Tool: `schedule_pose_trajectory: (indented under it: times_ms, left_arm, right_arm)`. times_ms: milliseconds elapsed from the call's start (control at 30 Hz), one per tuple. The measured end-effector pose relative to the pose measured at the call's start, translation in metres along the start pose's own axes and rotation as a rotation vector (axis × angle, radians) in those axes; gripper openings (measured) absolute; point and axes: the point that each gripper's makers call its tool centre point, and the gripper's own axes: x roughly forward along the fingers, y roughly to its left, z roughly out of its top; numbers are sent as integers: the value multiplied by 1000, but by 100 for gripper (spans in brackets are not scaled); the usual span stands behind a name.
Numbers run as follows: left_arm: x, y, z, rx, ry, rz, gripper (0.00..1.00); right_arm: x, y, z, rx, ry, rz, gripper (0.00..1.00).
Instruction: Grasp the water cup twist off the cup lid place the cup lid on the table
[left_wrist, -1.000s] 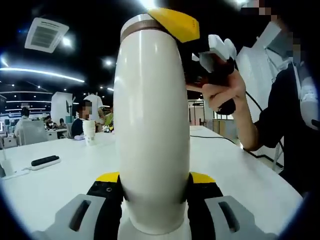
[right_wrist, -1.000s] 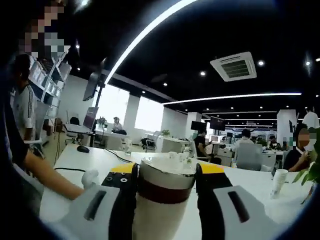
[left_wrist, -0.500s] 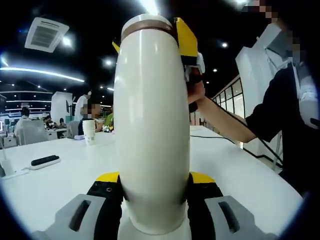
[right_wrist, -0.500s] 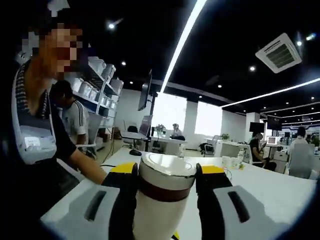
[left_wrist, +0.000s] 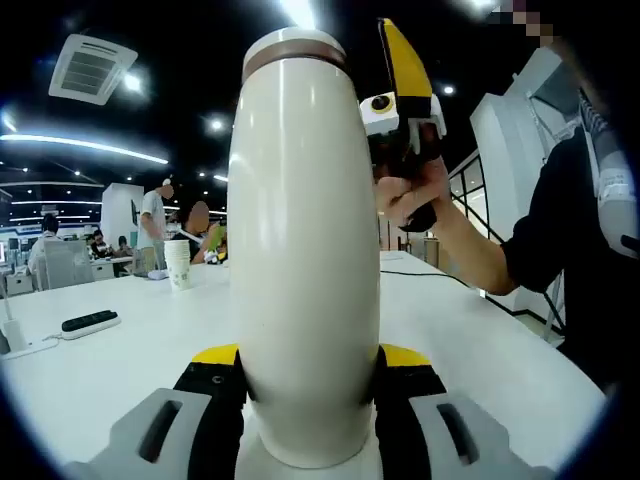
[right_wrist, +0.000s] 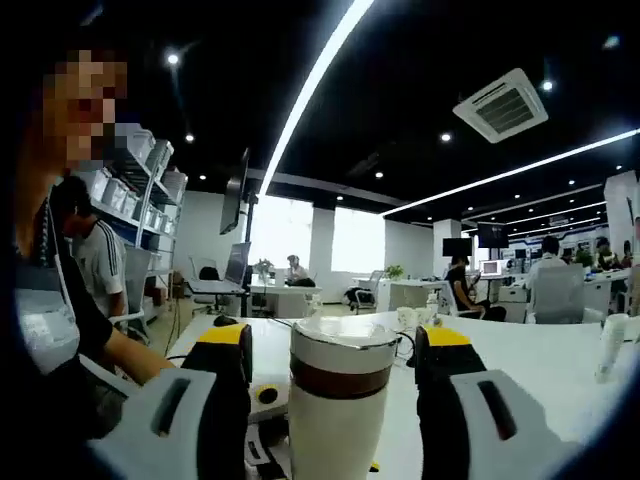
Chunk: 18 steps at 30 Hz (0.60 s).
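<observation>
A tall white water cup (left_wrist: 305, 250) stands upright on the white table (left_wrist: 110, 370), and my left gripper (left_wrist: 305, 368) is shut on its lower body. Its lid (left_wrist: 295, 45), white with a brown band, sits on top. In the left gripper view my right gripper (left_wrist: 400, 90) hangs beside the cup's top right, held by a person's hand (left_wrist: 415, 190). In the right gripper view my right gripper (right_wrist: 340, 345) is open. Its jaws stand on either side of the lid (right_wrist: 343, 335) with a gap on each side, not touching the cup (right_wrist: 335, 430).
A paper cup (left_wrist: 178, 265) and a black power strip (left_wrist: 90, 322) lie on the table's far left. A black cable (left_wrist: 430, 277) runs along the right side. The person stands close at the right. Other people sit at desks further back.
My right gripper was shut on the lid and has opened; its jaws now stand apart from it. The right gripper view has swung round. The left gripper and the cup have not moved.
</observation>
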Motion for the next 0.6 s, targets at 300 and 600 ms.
schedule_pose_trajectory:
  times_ms: [300,600]
  left_arm:
    - [0,-2,0,3,4,5,52]
    - [-1,1,-1,7,6,6,52]
  right_arm:
    - [3,-3,-1,-133,12,-252,61]
    - [16,-13,-15,-68,51,-217,50]
